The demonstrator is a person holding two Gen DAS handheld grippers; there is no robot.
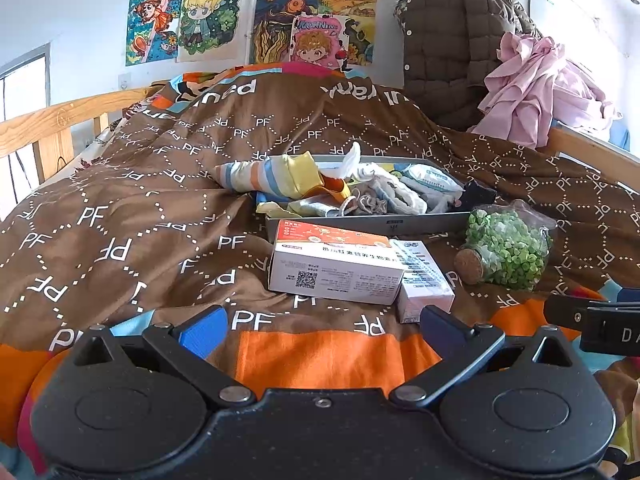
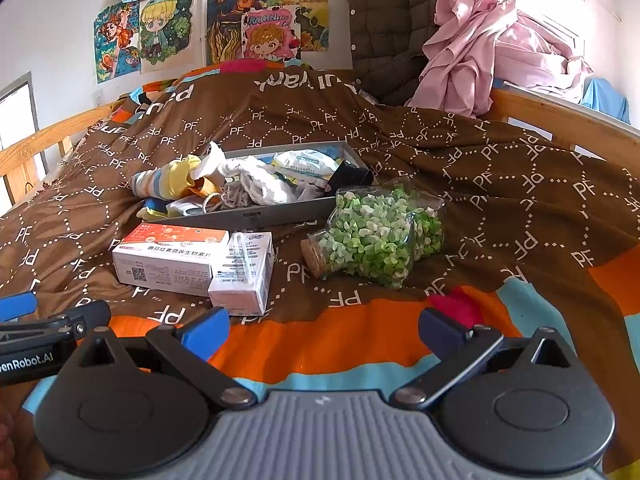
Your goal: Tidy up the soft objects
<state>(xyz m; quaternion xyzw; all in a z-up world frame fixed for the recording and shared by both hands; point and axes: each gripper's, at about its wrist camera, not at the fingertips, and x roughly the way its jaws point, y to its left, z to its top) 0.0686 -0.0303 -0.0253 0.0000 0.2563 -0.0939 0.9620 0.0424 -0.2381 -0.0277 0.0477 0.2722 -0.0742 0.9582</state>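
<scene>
Soft items in the tray [image 1: 372, 222], ahead of both tools.
The left tool [image 1: 320, 328] and right tool [image 2: 324, 330] were spread, empty, low over the bed [image 2: 520, 200]; socks [image 1: 272, 178] overhung the tray, beyond two boxes [image 1: 336, 268].

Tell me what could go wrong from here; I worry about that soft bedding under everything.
1. The glass jar lies on its side on the rumpled quilt; a nudge could roll it.
2. The striped sock hangs over the edge of the grey tray, so pulling it may drag other pieces out.
3. The two boxes lie between the open grippers and the tray; reaching over may knock them.
</scene>
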